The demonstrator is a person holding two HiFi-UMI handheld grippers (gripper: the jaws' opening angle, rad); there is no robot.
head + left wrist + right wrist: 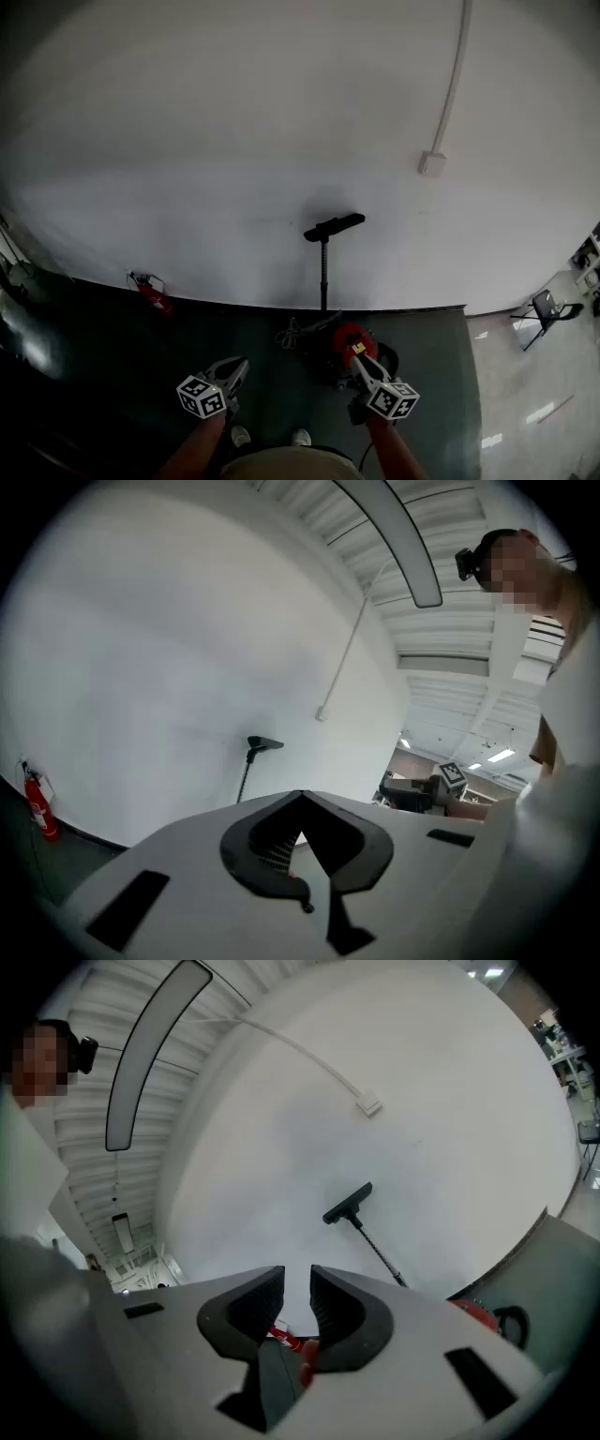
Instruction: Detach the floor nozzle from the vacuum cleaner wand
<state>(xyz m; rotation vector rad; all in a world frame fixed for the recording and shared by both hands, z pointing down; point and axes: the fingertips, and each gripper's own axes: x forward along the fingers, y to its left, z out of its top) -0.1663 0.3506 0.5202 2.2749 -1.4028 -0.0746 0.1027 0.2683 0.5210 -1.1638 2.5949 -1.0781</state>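
The floor nozzle [334, 226] looks like matt black plastic, the vacuum cleaner body [351, 339] glossy red plastic, the wall [234, 141] smooth matt white, the dark floor [122, 347] faintly glossy.

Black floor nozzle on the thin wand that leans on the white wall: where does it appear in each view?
Head view: the black floor nozzle is just right of centre, above the red vacuum body.
Left gripper view: the nozzle is small, left of centre, above the jaws.
Right gripper view: it is right of centre, tilted.
Shared landmark: the white junction box on the wall, above and right of the nozzle everywhere.
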